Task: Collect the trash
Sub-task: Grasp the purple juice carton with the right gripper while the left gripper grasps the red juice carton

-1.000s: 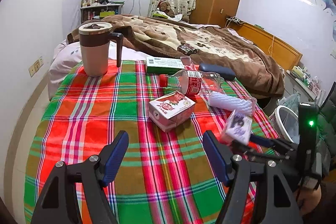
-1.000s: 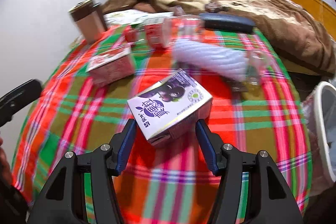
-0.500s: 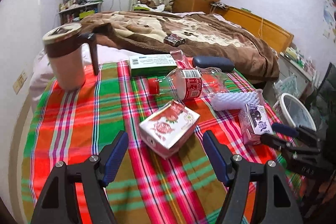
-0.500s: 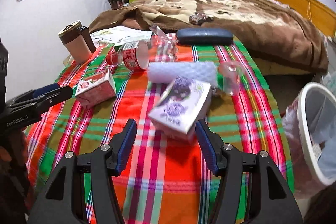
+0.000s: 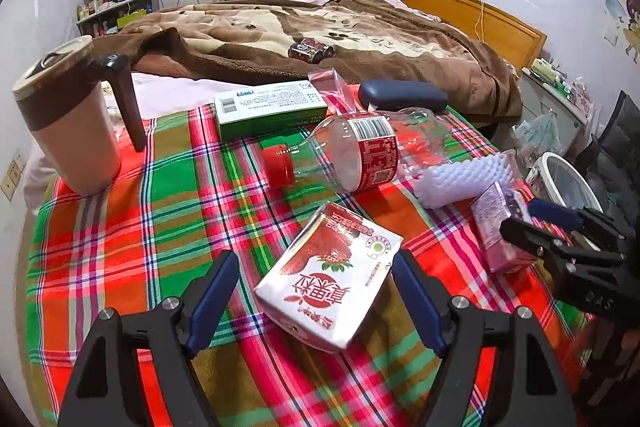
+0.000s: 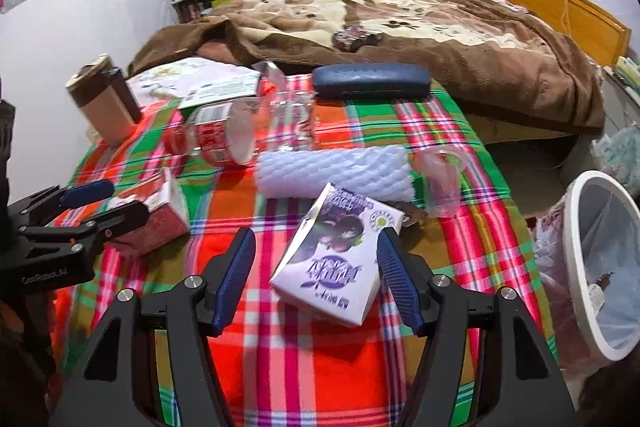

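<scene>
Both tongs spread: left tongs (image 5: 312, 297) straddle the red carton (image 5: 328, 283), right tongs (image 6: 316, 277) straddle the purple carton (image 6: 336, 267); long axes run roughly forward.

- The tablecloth (image 5: 120, 227) under me is a plaid of red, green and orange-brown with thin blue and white lines.
- My left gripper (image 5: 316, 299) and right gripper (image 6: 316, 275) are black with blue finger pads (image 5: 212, 303).
- The strawberry carton (image 5: 328, 279) is white and red.
- The grape carton (image 6: 340, 259) is white and purple.
- The bottle (image 5: 352, 155) is clear, with a red cap and red label.
- The foam sleeve (image 6: 336, 171) is white.
- The mug (image 5: 68, 119) is beige with a brown band and handle.
- The case (image 6: 372, 81) is dark blue.
- The blanket (image 6: 400, 27) is brown and cream.
- The bin (image 6: 600, 267) has a white rim.
</scene>
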Action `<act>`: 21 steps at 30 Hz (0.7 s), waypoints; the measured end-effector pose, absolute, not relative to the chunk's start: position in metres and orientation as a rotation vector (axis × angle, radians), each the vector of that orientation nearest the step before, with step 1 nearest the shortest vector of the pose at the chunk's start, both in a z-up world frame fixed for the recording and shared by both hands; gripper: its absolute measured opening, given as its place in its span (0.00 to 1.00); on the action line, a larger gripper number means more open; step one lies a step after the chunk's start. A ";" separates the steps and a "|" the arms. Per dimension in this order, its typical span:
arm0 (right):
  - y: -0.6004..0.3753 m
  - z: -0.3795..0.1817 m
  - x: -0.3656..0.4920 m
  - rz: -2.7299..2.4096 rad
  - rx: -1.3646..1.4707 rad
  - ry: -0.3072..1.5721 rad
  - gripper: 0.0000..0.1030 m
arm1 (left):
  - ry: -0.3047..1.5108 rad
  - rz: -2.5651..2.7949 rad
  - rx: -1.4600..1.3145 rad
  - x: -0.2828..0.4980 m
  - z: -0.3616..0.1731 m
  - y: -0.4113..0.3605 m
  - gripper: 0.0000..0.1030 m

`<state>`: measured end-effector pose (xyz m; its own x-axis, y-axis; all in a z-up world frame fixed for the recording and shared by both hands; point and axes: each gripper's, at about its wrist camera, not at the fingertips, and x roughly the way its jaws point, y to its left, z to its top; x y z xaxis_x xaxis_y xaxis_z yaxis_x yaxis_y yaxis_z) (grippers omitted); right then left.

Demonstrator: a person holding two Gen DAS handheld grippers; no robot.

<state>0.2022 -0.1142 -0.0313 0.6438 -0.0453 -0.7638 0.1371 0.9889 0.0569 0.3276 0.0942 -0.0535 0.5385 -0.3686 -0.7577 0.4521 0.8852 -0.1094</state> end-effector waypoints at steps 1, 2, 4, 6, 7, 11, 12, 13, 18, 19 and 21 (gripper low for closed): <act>-0.114 -0.033 0.204 -0.139 0.090 0.873 0.63 | 0.879 -0.495 0.104 0.329 -0.056 0.093 0.76; -0.115 -0.037 0.206 -0.151 0.085 0.888 0.63 | 0.881 -0.499 0.104 0.330 -0.057 0.092 0.76; -0.121 -0.043 0.206 -0.161 0.108 0.908 0.63 | 0.893 -0.506 0.104 0.333 -0.061 0.091 0.76; -0.125 -0.050 0.206 -0.160 0.136 0.930 0.64 | 0.896 -0.497 0.108 0.334 -0.064 0.089 0.76; -0.128 -0.052 0.205 -0.164 0.151 0.932 0.64 | 0.893 -0.496 0.110 0.334 -0.064 0.088 0.76; -0.133 -0.055 0.203 -0.177 0.159 0.936 0.64 | 0.889 -0.518 0.113 0.337 -0.064 0.083 0.76; -0.134 -0.054 0.203 -0.176 0.167 0.933 0.64 | 0.888 -0.515 0.117 0.338 -0.064 0.082 0.76; -0.134 -0.054 0.203 -0.173 0.171 0.929 0.64 | 0.884 -0.510 0.121 0.339 -0.063 0.081 0.76; -0.136 -0.055 0.203 -0.158 0.178 0.935 0.64 | 0.890 -0.512 0.118 0.340 -0.064 0.076 0.76; -0.137 -0.055 0.204 -0.153 0.183 0.934 0.64 | 0.885 -0.508 0.110 0.340 -0.063 0.076 0.74; -0.139 -0.055 0.202 -0.145 0.182 0.923 0.63 | 0.893 -0.491 0.088 0.341 -0.064 0.078 0.73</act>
<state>0.2023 -0.1391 -0.0548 0.5957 -0.0461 -0.8019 0.2018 0.9749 0.0938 0.3410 0.0783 -0.0635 0.5246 -0.3736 -0.7650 0.4457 0.8861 -0.1271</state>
